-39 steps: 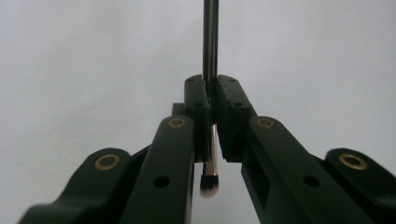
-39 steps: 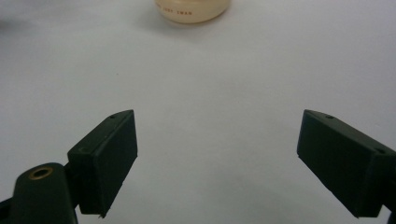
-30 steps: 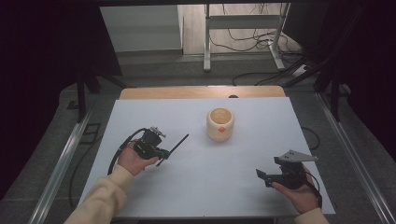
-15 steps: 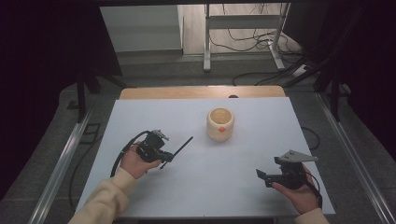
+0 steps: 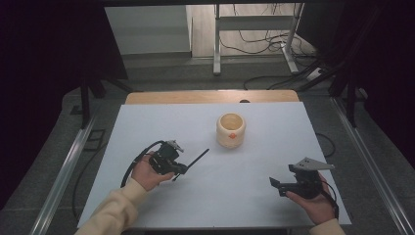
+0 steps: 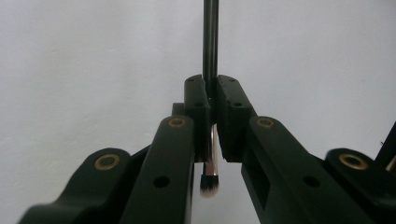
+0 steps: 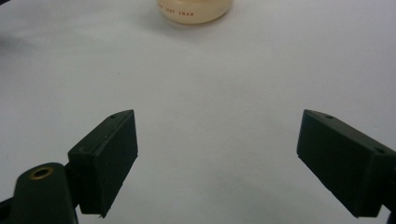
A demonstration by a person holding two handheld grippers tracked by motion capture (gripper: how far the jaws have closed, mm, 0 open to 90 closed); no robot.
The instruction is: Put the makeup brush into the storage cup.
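- Left tongs (image 5: 182,169) clamped on a thin black brush (image 6: 210,42) — bristle tip toward the hand, long handle pointing out past the jaw tips toward the cup.
- Left gripper view: both jaws pressed against the brush (image 5: 198,157) shaft; bristles (image 6: 209,183) visible below the clamp point.
- Right tongs (image 5: 275,183) spread wide apart, holding nothing — low over the near right part of the white worktop (image 5: 254,205).
- Cream cup (image 5: 230,129) upright near mid-worktop, beyond both tongs, well apart from each; small red mark on its near side.
- Right gripper view: cup (image 7: 194,10) base straight ahead, at top edge.
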